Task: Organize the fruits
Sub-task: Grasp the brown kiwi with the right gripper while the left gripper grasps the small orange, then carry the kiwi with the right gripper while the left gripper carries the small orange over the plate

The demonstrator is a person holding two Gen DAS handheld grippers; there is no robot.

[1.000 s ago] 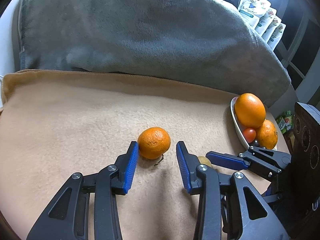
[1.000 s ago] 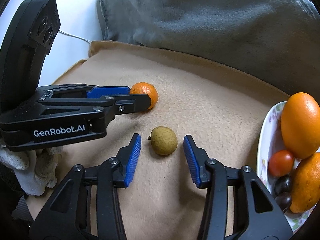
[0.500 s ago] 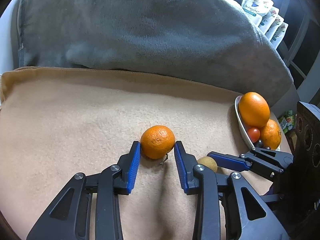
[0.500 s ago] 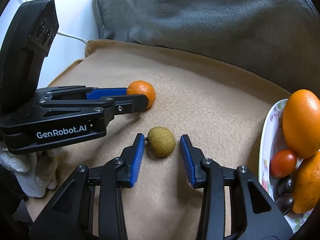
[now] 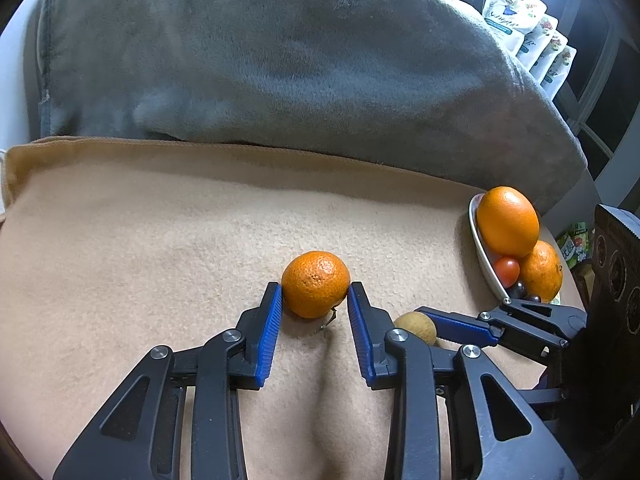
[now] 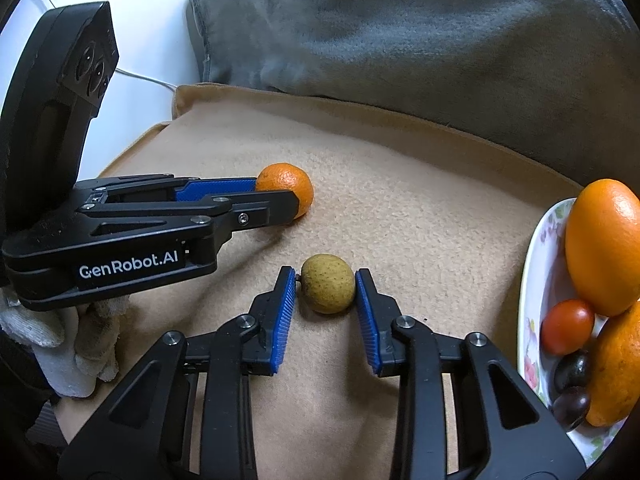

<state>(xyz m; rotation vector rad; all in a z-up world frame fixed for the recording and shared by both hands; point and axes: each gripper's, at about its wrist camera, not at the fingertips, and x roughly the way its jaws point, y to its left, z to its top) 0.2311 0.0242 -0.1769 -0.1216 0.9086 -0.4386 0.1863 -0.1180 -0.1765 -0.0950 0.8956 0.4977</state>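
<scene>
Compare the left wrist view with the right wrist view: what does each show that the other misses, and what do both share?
Only the left wrist view shows the stacked pouches behind the grey cushion. Only the right wrist view shows the white-gloved hand, a white cable and the plate's floral print. Both show the left gripper closed on the mandarin, the right gripper closed on the brown fruit, and the tan blanket.
</scene>
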